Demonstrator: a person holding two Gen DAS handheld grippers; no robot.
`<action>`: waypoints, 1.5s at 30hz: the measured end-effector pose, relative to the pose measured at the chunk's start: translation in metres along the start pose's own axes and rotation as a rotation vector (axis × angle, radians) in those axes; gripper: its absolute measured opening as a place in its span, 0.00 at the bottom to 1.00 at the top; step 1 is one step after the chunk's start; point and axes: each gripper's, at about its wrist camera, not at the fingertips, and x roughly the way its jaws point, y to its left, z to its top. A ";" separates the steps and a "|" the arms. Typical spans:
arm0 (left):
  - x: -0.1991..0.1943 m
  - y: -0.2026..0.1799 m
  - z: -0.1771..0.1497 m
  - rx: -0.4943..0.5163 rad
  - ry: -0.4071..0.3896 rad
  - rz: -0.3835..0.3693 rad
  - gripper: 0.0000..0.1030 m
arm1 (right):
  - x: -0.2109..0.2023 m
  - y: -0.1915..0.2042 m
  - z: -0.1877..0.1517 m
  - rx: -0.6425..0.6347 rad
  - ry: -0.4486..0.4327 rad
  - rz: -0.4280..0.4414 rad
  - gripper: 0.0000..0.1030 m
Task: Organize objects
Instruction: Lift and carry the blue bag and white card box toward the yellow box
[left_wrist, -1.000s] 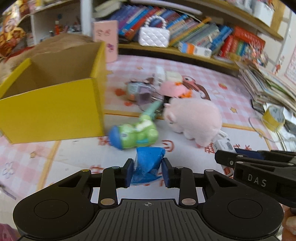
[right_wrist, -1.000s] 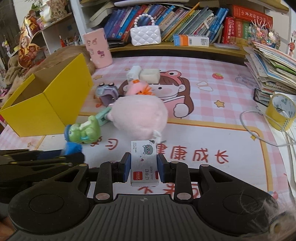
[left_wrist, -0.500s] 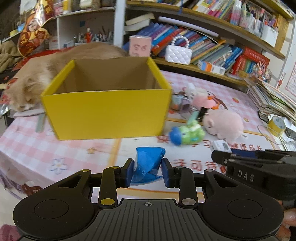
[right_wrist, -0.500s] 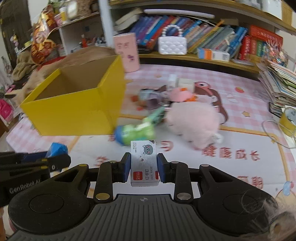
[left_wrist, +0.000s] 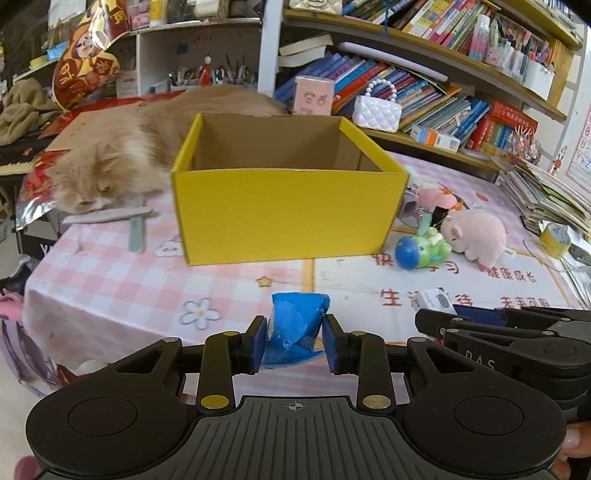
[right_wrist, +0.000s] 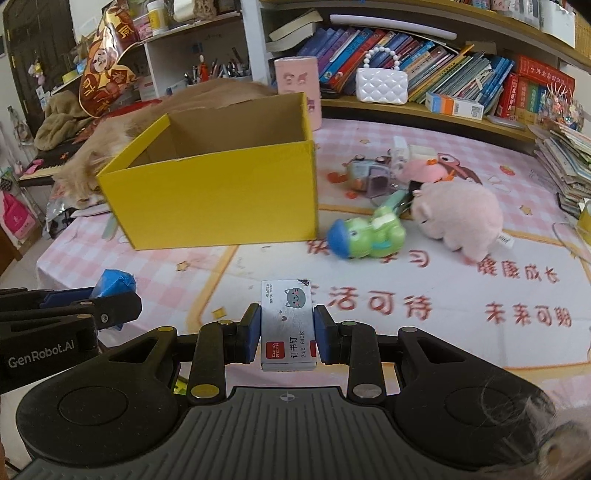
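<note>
At the far left a cat (left_wrist: 110, 162) lies on the table (left_wrist: 110, 288), just behind the yellow box (left_wrist: 288, 210). What shows of the inside of the box is bare cardboard, though its floor is hidden, so sorting looks barely begun. The left gripper (left_wrist: 294, 341) is clamped on a crumpled blue wrapper (left_wrist: 295, 325), which sits squarely between the pads and sticks out beyond the tips, held above the table in front of the box. Just to its right, the right gripper (right_wrist: 287, 334) grips a small staple box (right_wrist: 288, 325) by its long sides, its cat-printed end pointing forward past the fingertips. Both loads are short of the box, not yet over its opening. Further right, still loose on the table, lie a green toy (right_wrist: 365, 236), a pink plush pig (right_wrist: 458, 218) and a cluster of small toys (right_wrist: 388, 170) behind them. I judge these remain to be collected.
</note>
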 end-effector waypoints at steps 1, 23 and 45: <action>-0.002 0.004 -0.001 0.002 -0.003 0.002 0.30 | 0.000 0.005 -0.002 0.000 0.001 0.002 0.27; -0.026 0.054 -0.006 -0.003 -0.055 0.002 0.30 | -0.001 0.069 0.000 -0.047 -0.016 0.018 0.27; -0.027 0.055 0.017 -0.012 -0.116 0.012 0.30 | 0.005 0.072 0.021 -0.087 -0.050 0.021 0.27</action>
